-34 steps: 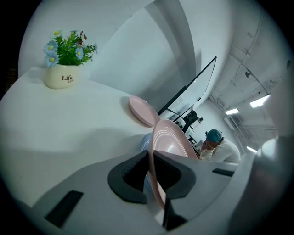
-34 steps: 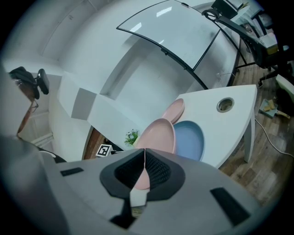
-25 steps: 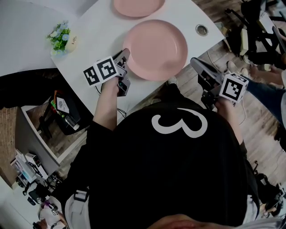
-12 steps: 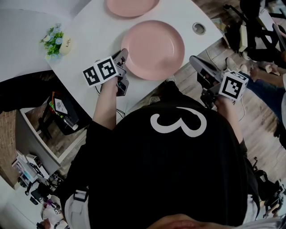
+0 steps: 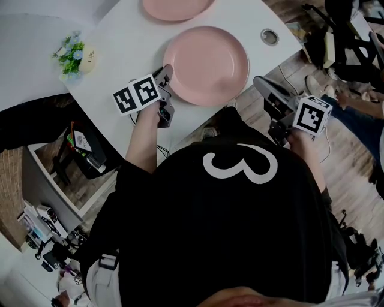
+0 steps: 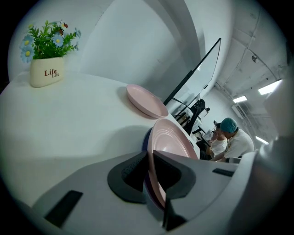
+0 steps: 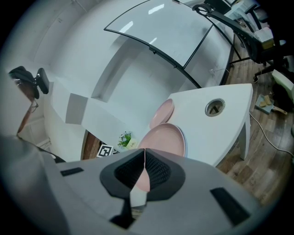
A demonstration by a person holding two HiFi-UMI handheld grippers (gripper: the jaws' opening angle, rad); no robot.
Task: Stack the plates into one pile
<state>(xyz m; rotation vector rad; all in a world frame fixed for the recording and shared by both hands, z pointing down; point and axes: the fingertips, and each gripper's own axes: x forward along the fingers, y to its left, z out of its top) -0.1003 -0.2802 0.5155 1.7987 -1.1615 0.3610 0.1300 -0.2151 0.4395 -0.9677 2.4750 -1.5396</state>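
A pink plate (image 5: 207, 65) sits near the front edge of the white table (image 5: 129, 42). My left gripper (image 5: 166, 74) is shut on its left rim. In the left gripper view the plate (image 6: 171, 140) stands edge-on between the jaws of the left gripper (image 6: 150, 157), casting a shadow on the table. A second pink plate (image 5: 177, 7) lies farther back, flat on the table, and shows again as the far plate (image 6: 147, 101). My right gripper (image 5: 260, 83) hangs beyond the table's right edge, shut with nothing held. The right gripper (image 7: 144, 156) points toward the near plate (image 7: 164, 140).
A small pot of flowers (image 5: 75, 55) stands at the table's left. A round cable hole (image 5: 269, 37) sits near the right corner. Chairs and equipment (image 5: 342, 42) crowd the wooden floor on the right, and a seated person (image 6: 229, 140) is beyond the table.
The left gripper has sunk slightly with the plate's rim still in its jaws. The right gripper has kept its place.
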